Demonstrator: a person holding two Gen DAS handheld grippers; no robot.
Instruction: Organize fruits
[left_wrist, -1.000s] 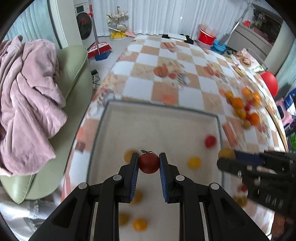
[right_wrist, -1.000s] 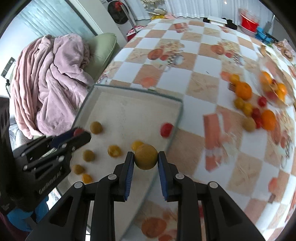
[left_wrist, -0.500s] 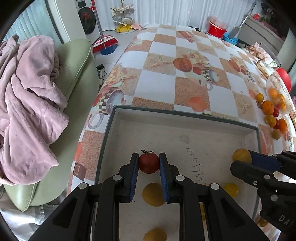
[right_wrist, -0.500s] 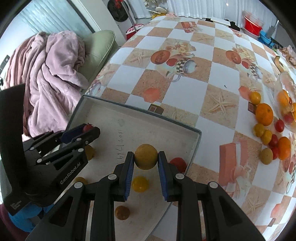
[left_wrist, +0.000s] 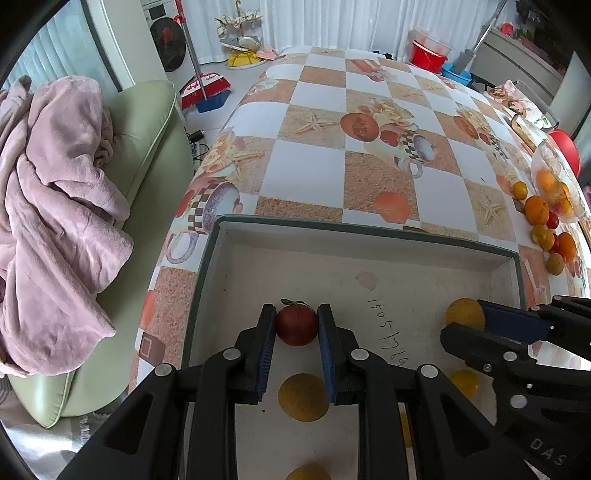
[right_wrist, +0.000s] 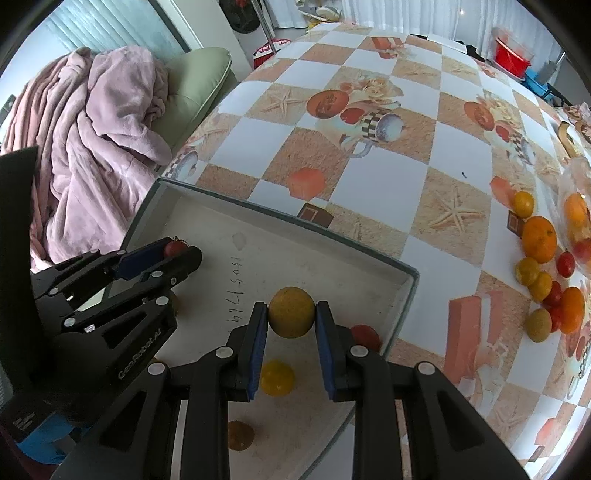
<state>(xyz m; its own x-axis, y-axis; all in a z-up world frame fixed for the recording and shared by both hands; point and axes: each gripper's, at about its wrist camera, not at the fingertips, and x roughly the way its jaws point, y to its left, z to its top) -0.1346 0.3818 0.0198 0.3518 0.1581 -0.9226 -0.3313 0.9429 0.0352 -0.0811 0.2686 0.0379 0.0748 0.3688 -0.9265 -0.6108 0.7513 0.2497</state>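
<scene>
My left gripper (left_wrist: 296, 326) is shut on a red tomato (left_wrist: 296, 325) with a green stem, held over the left part of a shallow white tray (left_wrist: 369, 230). My right gripper (right_wrist: 291, 318) is shut on a brownish-yellow round fruit (right_wrist: 291, 312) over the tray's right part (right_wrist: 280, 216). Each gripper shows in the other's view: the right one (left_wrist: 465, 321), the left one (right_wrist: 177, 251). Several yellow fruits (left_wrist: 303, 397) (right_wrist: 277, 377) and a red tomato (right_wrist: 365, 336) lie in the tray. A pile of oranges and small tomatoes (right_wrist: 541, 238) lies on the table at right.
The table has a checkered cloth (left_wrist: 314, 173). A clear bowl of fruit (left_wrist: 554, 186) stands at its right edge. A green sofa (left_wrist: 147, 122) with a pink blanket (left_wrist: 51, 192) is to the left. A broom (left_wrist: 203, 88) and red basin (left_wrist: 430, 51) are on the floor beyond.
Both grippers, still holding their fruit, have moved a little further over the tray toward its far wall. The view has steadied from the earlier motion blur.
</scene>
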